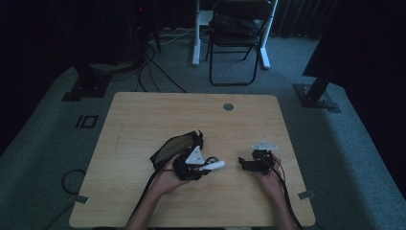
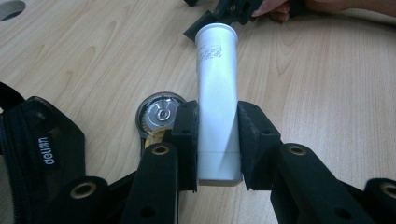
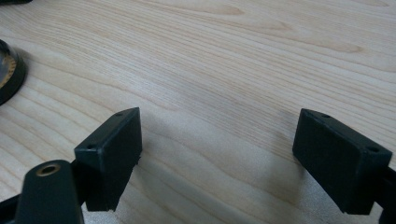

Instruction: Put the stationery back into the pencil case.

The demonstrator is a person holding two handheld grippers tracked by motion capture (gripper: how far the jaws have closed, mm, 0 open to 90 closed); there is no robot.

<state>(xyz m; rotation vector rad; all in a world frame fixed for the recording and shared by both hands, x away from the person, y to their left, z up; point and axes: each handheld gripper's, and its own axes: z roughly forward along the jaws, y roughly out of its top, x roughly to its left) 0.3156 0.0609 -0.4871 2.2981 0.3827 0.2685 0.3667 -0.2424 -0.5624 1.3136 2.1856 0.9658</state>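
Slippage is your main risk: your left claw [image 2: 217, 140] clamps the white tube [image 2: 216, 93] near its base only, so the long free end can swing or slide out if you tilt it. At its nine o'clock, the round metal disc [image 2: 159, 114] and black pouch [image 2: 42, 149] crowd the desk [image 2: 317, 93]. Your right claw [image 3: 217, 158] gapes wide, holding nothing, low over bare wood.

White tube [image 2: 217, 100] clamped and held level over the counter [image 1: 143, 110]!
It's a smooth white cylinder with faint grey print, gripped near one end by the left gripper [image 2: 217, 149]. Just beside it a round metallic disc [image 2: 160, 113] lies flat, next to a black zippered pouch [image 2: 39, 149], mouth open.
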